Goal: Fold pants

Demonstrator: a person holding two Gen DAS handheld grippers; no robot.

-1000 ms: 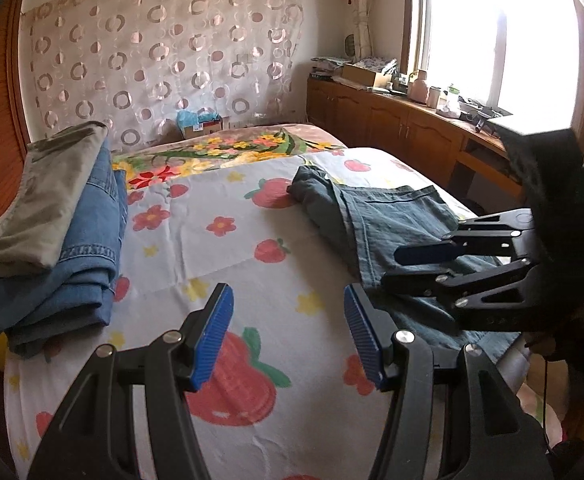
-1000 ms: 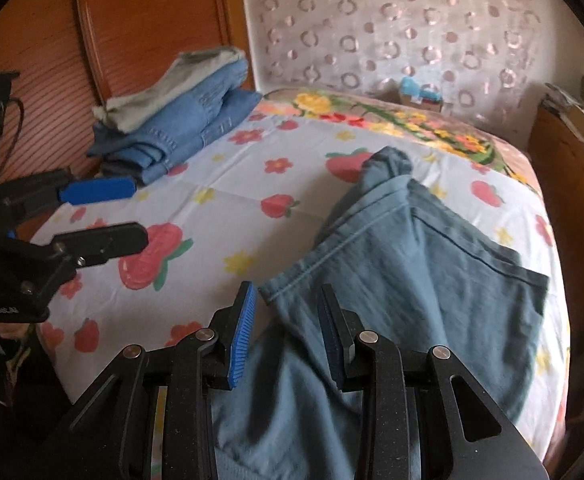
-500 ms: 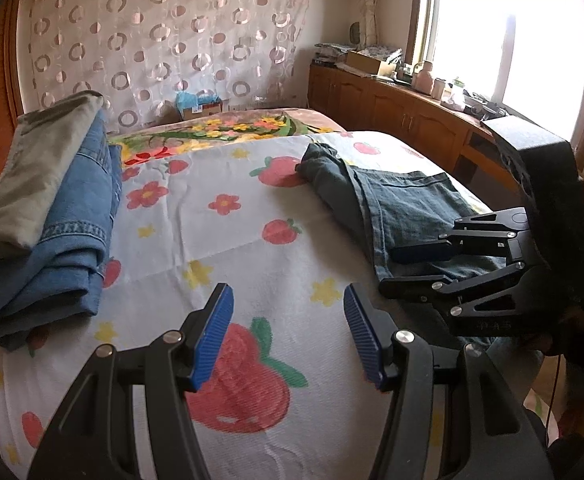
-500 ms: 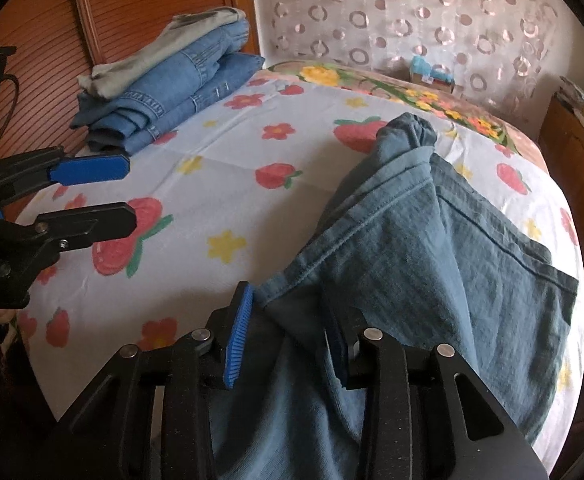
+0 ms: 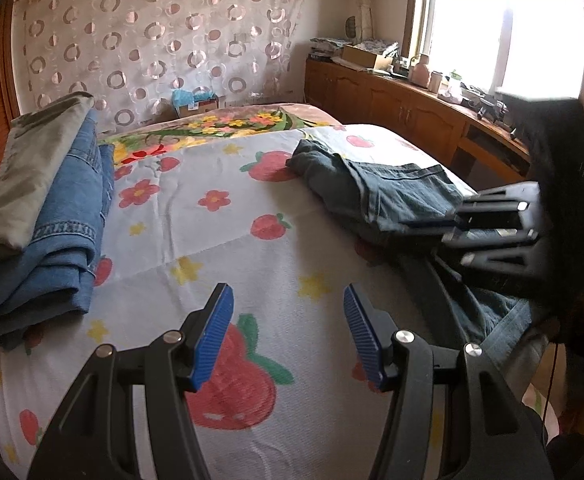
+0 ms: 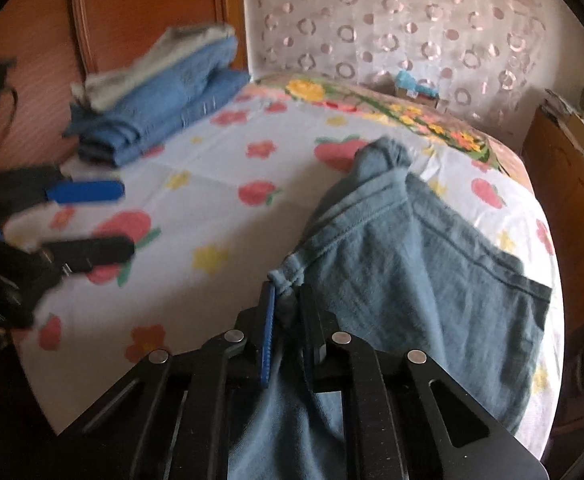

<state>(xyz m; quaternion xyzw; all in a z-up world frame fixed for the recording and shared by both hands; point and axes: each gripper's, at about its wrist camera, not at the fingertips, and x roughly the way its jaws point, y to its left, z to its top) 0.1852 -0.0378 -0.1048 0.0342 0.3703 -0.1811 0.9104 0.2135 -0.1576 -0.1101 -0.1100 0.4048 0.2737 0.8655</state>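
Dark teal pants (image 6: 404, 264) lie crumpled on the right side of the bed, one part hanging over the near edge. My right gripper (image 6: 285, 300) is shut on the pants' near left edge, with bunched fabric pinched between its pads. In the left wrist view the same pants (image 5: 376, 192) lie at the right, with the right gripper (image 5: 444, 228) over them. My left gripper (image 5: 287, 328) stands open above the bedsheet, with nothing between its blue pads (image 5: 213, 332). It also appears at the left in the right wrist view as the left gripper (image 6: 91, 216).
The bedsheet (image 5: 211, 248) is white with strawberries and flowers. A stack of folded jeans and a grey-green garment (image 5: 39, 200) sits at the left by the wooden headboard (image 6: 139, 16). A wooden cabinet (image 5: 404, 108) with clutter runs along the right under the window.
The right gripper's jaws closed onto the pants' edge, bunching the fabric. The left gripper stayed open and barely moved.
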